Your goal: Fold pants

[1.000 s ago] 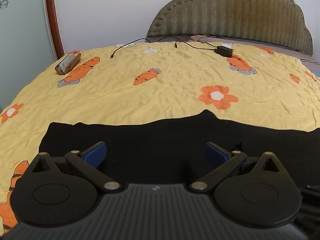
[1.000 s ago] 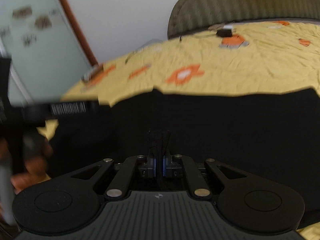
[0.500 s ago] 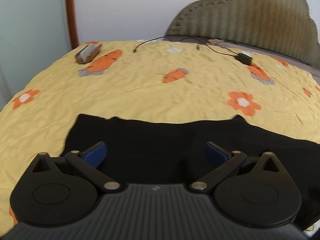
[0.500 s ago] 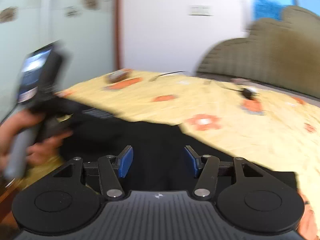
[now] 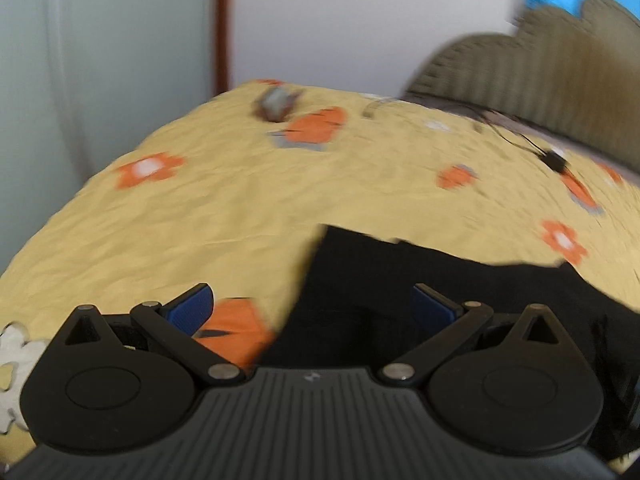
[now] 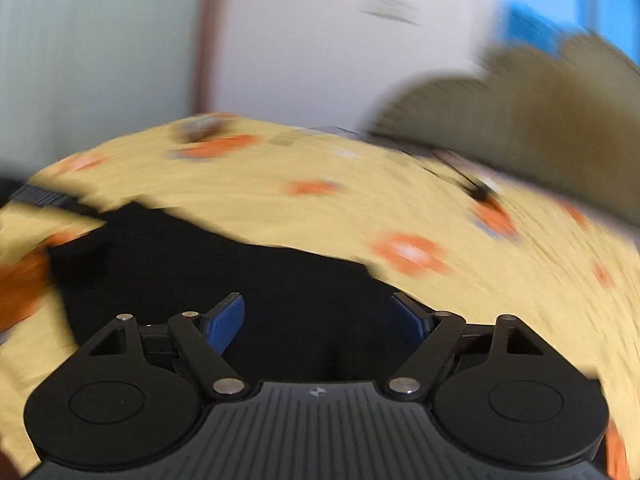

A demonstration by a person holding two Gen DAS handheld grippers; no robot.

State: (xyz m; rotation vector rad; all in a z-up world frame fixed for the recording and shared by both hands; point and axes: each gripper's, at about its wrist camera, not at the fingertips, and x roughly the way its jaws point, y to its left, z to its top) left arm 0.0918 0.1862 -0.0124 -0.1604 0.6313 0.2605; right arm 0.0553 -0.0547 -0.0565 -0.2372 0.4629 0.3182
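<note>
Black pants [image 5: 460,292] lie flat on a yellow bedsheet [image 5: 240,208] with orange flowers and carrots. In the left wrist view my left gripper [image 5: 316,304] is open above the pants' left edge, its left pad over bare sheet, its right pad over the black cloth, nothing held. In the right wrist view, which is blurred by motion, my right gripper [image 6: 320,316] hangs over the pants [image 6: 248,280]; its jaws are opening and wide apart, and nothing is pinched between the blue pads.
A small brown object [image 5: 276,104] lies at the far left of the bed. A black cable with a small box [image 5: 554,160] runs along the far side, under the olive headboard [image 5: 540,76]. A pale wall and a wooden door frame [image 5: 222,28] stand beyond.
The right gripper let go of the black cloth and its jaws spread wide. Both views swung left across the bed; the left gripper now sits over the pants' left edge.
</note>
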